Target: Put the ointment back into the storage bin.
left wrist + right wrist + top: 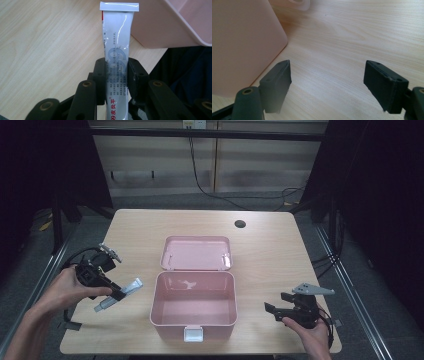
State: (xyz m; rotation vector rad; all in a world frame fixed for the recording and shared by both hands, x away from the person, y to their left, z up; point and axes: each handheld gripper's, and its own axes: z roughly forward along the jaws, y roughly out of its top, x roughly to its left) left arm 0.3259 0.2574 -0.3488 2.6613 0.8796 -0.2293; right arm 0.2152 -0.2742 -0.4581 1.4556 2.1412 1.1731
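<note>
While left tongs (119, 293) clamp white tube (118, 295) at mid-length, tube rides clear of desk (135, 227), long axis in line with tongs, crimped end aimed at open pink box (194, 321) just beside. Left hand nearer box. Right tongs (278, 309) gape empty, beside box's other wall.
</note>
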